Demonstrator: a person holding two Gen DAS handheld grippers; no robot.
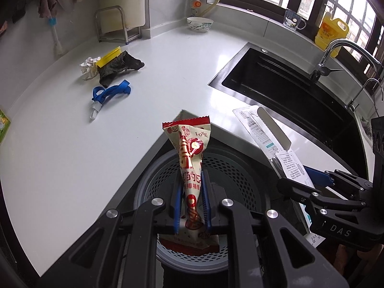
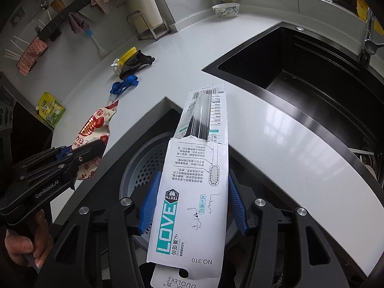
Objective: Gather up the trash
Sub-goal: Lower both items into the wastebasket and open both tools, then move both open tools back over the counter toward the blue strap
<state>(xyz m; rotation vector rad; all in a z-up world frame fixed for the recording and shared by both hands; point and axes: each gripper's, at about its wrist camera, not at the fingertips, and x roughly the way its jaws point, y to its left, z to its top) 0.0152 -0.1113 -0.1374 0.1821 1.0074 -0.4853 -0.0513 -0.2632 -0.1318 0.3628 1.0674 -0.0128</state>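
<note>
Each black gripper (image 1: 192,206) has blue ribbed pads (image 2: 148,204), silver screws and white lettering.

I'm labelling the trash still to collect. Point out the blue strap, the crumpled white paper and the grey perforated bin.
Blue fabric strap (image 1: 111,92), left wrist view, mid-strap.
Crumpled white paper (image 1: 88,67), left wrist view, centre.
Grey perforated bin (image 1: 236,168), left wrist view, inner wall.

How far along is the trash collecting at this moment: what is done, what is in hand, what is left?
Done: nothing shows as binned yet; the perforated bin looks empty where visible.
In hand: the left claw grips a red-and-white snack wrapper and the right claw a white toothbrush package, both above the bin.
Left: crumpled paper, yellow lid, dark rag and blue strap lie on the counter.
</note>
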